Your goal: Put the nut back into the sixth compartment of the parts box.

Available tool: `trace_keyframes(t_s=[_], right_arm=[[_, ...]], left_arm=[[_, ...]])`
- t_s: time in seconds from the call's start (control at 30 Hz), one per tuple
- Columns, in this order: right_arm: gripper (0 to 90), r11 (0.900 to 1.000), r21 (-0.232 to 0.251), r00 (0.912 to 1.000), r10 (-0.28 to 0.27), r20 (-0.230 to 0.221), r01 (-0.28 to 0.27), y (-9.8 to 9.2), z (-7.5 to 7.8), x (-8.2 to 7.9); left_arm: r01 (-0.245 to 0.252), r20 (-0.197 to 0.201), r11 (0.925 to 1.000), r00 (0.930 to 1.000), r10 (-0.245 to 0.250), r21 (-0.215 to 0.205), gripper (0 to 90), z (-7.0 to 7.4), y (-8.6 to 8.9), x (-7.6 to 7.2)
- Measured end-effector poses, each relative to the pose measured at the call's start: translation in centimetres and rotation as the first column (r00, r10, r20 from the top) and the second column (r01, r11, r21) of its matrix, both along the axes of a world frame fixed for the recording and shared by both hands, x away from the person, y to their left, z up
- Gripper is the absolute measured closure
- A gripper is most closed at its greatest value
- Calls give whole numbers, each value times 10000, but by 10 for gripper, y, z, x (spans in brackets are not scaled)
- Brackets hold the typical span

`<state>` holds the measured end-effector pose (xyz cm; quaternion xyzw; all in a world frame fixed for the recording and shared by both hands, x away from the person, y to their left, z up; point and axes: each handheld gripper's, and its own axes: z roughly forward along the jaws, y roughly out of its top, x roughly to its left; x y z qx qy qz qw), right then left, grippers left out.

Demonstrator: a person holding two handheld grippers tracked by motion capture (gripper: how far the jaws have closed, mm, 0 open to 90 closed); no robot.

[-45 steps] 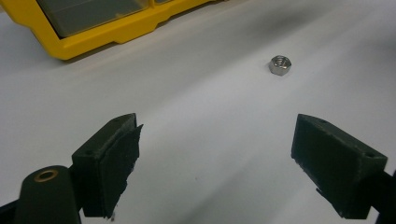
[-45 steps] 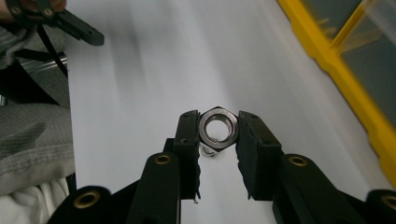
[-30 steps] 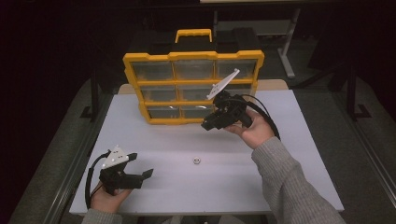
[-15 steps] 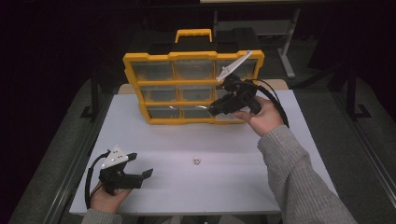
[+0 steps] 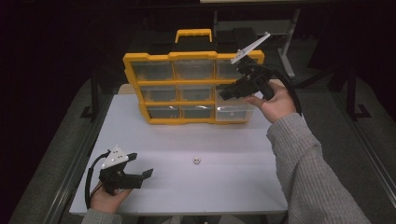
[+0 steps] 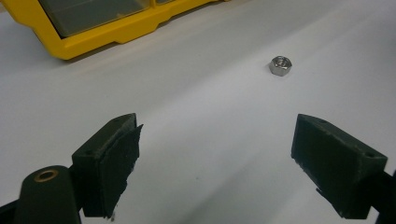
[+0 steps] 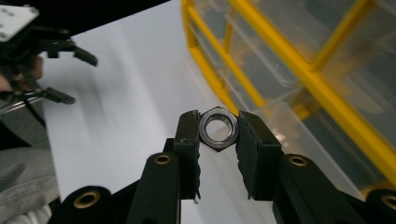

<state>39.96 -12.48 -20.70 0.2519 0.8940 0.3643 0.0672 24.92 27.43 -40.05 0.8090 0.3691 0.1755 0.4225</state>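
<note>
Left tool (image 5: 140,168): near edge of white surface (image 5: 233,186), jaws wide, empty. Loose nut (image 5: 196,161): mid-surface, unattended. Right tool (image 7: 218,128): pinching hex nut (image 7: 218,128) by its flats, before yellow organizer (image 5: 194,88). Risk: thin grip; nut may twist free, miss the drawer.

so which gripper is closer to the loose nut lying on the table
Left. The left gripper rests open on the table, with the loose nut a short way in front of its jaws. The right gripper is raised by the yellow organizer, gripping another nut.
</note>
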Motion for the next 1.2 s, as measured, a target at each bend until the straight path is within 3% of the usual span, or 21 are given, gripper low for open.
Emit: trace_keyframes(t_s=[0.07,0.27,0.47,0.9,1.2], right_arm=[[691,9991,49,9990,-427,-105,427,-8,0,6],[691,9953,-168,9951,-959,-235,955,-17,-9,18],[691,9918,-491,9921,-1197,-386,1178,-19,-24,24],[691,9877,-994,9899,-1274,-626,1209,-14,-50,38],[688,9864,-1170,9895,-1249,-730,1159,-12,-58,43]], left_arm=[[-19,5,10000,10000,19,-21,149,0,0,0],[-19,4,10000,10000,19,-39,149,0,0,0],[8,-30,10000,10000,-8,1,149,0,0,0],[-35,-51,10000,10000,35,-23,149,-1,1,0],[-38,-49,10000,10000,38,-38,149,-1,1,0]])
